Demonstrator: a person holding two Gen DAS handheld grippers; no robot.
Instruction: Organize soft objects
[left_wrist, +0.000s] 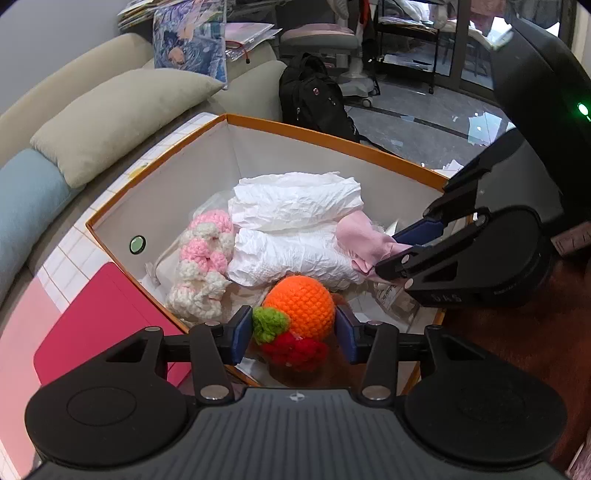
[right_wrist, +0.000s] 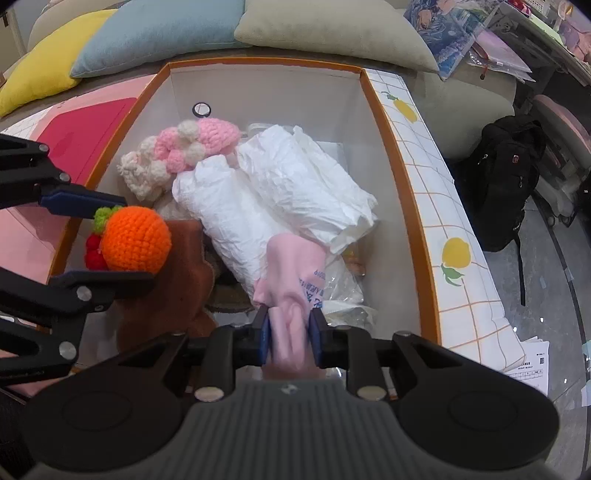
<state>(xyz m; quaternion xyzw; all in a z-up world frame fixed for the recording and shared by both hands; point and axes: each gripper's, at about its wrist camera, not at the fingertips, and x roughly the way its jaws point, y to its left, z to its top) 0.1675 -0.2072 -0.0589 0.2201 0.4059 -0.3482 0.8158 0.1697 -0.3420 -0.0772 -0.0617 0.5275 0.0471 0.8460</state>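
An orange-rimmed white box (left_wrist: 332, 138) (right_wrist: 399, 155) holds soft things: a pink and cream crochet piece (left_wrist: 203, 258) (right_wrist: 177, 155), white crinkled bundles (left_wrist: 295, 210) (right_wrist: 280, 192) and a brown cloth (right_wrist: 177, 280). My left gripper (left_wrist: 293, 332) (right_wrist: 110, 236) is shut on a crochet fruit toy (left_wrist: 301, 308) (right_wrist: 135, 238), orange with a green leaf and red berries, held over the box's near corner. My right gripper (right_wrist: 290, 339) (left_wrist: 391, 251) is shut on a pink cloth (right_wrist: 291, 269) (left_wrist: 364, 240) that drapes into the box.
The box stands on a tiled tabletop (right_wrist: 443, 206) with lemon prints, beside a red-pink mat (left_wrist: 96, 325) (right_wrist: 85, 122). A sofa with beige (left_wrist: 114, 118), blue (right_wrist: 155, 33) and yellow (right_wrist: 40, 62) cushions lies behind. A black backpack (left_wrist: 314, 99) (right_wrist: 506, 177) stands on the floor.
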